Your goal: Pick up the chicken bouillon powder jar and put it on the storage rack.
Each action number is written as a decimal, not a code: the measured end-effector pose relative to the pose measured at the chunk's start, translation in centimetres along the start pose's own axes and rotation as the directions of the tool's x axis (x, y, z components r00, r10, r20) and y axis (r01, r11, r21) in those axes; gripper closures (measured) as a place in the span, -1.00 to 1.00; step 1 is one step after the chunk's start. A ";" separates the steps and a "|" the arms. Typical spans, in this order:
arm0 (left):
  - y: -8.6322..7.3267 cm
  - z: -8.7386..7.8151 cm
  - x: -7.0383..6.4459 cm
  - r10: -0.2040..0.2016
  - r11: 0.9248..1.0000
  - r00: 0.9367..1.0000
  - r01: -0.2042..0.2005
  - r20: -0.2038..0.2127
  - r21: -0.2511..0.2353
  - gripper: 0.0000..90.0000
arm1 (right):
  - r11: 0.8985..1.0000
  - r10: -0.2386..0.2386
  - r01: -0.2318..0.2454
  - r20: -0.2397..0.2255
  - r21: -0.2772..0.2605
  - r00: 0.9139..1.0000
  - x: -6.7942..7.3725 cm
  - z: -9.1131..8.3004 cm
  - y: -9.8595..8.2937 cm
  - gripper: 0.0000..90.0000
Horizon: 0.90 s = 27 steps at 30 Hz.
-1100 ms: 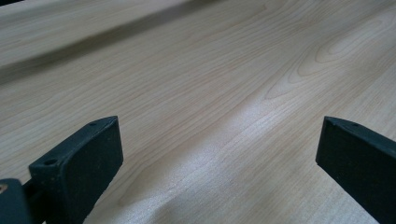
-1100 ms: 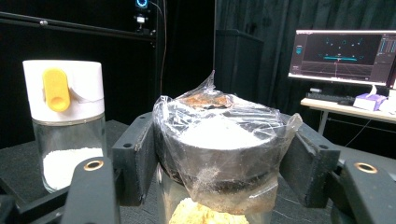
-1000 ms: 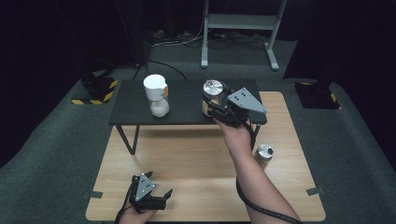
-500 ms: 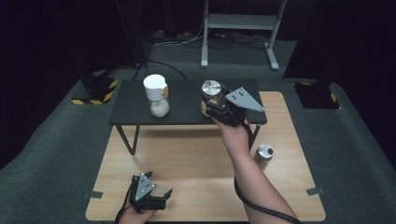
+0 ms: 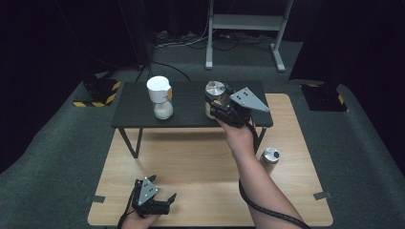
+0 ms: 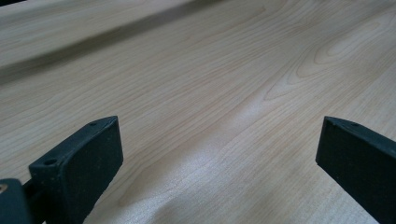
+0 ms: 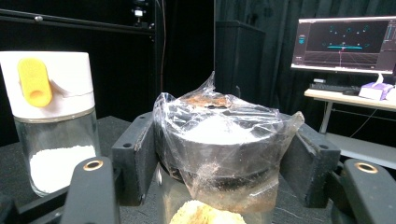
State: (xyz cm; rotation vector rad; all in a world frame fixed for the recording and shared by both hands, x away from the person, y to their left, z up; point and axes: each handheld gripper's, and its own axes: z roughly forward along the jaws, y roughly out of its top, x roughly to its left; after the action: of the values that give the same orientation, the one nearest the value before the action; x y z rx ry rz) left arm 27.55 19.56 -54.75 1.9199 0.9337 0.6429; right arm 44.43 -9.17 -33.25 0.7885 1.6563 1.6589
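Hand-held gripper [image 7: 219,172] around jar [image 7: 219,154] (wrapped)

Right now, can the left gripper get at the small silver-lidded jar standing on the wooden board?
Probably yes. The left gripper is open and holds nothing, low over the wooden board. The silver-lidded jar stands across that board, and only the right forearm lies partly between.

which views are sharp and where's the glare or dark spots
High view: the wooden table is evenly lit, the surroundings fall into near black. Left gripper view: a soft sheen on the wood between the open left gripper, whose close jaws look slightly soft. Right gripper view: the plastic-wrapped jar lid in the right gripper is sharp and shiny, while the monitor glows against a dark room.
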 end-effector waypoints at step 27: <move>0.0 0.0 0.0 0.005 1.000 1.000 -0.005 -0.002 0.001 -0.98 | 1.000 0.018 -0.018 -0.023 0.024 1.000 -0.1 0.1 0.4 -0.45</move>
State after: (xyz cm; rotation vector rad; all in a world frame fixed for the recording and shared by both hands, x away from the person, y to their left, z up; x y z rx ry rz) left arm 27.54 19.55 -54.75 1.9233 0.9307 0.6470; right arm 44.57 -9.15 -32.85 0.8009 1.6931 1.6692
